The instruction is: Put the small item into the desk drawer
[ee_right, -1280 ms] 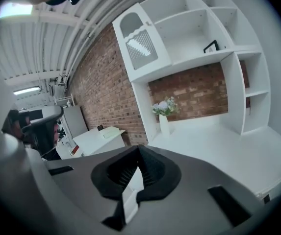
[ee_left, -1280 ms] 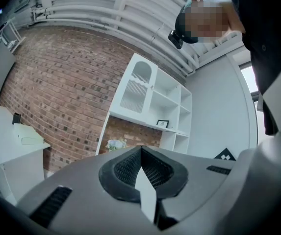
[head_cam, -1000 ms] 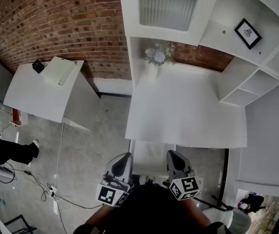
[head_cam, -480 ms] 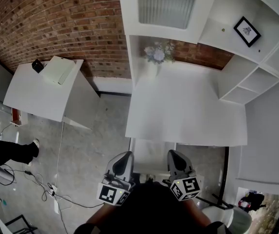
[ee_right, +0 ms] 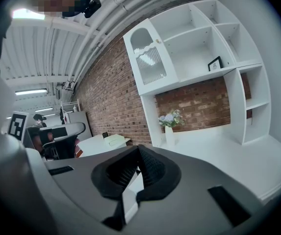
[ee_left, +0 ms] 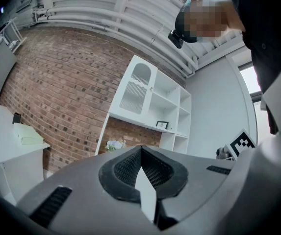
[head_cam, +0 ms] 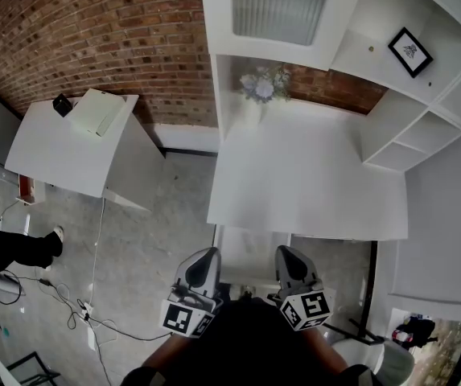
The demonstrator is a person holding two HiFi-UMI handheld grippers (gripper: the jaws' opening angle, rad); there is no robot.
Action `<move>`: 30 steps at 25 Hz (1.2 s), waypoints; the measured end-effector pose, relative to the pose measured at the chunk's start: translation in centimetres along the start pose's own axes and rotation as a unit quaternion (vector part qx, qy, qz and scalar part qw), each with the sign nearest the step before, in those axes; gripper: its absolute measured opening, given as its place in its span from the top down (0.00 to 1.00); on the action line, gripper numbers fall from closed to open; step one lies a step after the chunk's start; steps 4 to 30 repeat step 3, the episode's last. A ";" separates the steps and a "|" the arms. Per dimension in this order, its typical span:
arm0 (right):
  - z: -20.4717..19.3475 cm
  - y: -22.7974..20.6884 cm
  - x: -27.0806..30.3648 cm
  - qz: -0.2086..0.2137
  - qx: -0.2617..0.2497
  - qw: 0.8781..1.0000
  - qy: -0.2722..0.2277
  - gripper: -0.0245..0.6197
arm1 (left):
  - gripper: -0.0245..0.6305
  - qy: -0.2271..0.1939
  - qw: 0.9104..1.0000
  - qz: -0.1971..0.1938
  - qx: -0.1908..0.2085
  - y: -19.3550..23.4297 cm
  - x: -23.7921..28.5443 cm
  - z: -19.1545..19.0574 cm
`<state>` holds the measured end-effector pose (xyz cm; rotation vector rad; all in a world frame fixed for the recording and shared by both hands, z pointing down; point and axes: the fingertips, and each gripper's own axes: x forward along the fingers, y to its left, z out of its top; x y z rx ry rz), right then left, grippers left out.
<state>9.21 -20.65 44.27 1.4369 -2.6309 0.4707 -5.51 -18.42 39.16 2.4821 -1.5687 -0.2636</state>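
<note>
A white desk (head_cam: 306, 183) stands ahead, its top bare apart from a vase of pale flowers (head_cam: 261, 88) at the back. Below its front edge a white box-like part (head_cam: 250, 252) juts out toward me; I cannot tell whether it is an open drawer. No small item shows in any view. My left gripper (head_cam: 202, 265) and right gripper (head_cam: 288, 264) hang side by side just before that part, close to my body. In the left gripper view the left gripper (ee_left: 141, 149) has its jaws together with nothing between them. The right gripper (ee_right: 138, 149) looks the same.
White shelving (head_cam: 423, 111) with a framed picture (head_cam: 409, 52) rises right of the desk. A second white table (head_cam: 69, 155) at the left carries a pale green box (head_cam: 100, 112) and a black item (head_cam: 63, 106). Cables (head_cam: 85, 312) lie on the floor; a person's legs (head_cam: 21, 249) show at the left edge.
</note>
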 end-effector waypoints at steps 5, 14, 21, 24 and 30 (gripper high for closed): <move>0.0 0.1 0.0 -0.002 0.000 1.000 0.001 0.94 | 0.93 -0.001 1.000 0.000 0.000 0.1 0.1 0.1; 0.0 0.1 0.0 -0.002 0.000 1.000 0.001 0.94 | 0.93 -0.001 1.000 0.000 0.000 0.1 0.1 0.1; 0.0 0.1 0.0 -0.002 0.000 1.000 0.001 0.94 | 0.93 -0.001 1.000 0.000 0.000 0.1 0.1 0.1; 0.0 0.1 0.0 -0.002 0.000 1.000 0.001 0.94 | 0.93 -0.001 1.000 0.000 0.000 0.1 0.1 0.1; 0.0 0.1 0.0 -0.002 0.000 1.000 0.001 0.94 | 0.93 -0.001 1.000 0.000 0.000 0.1 0.1 0.1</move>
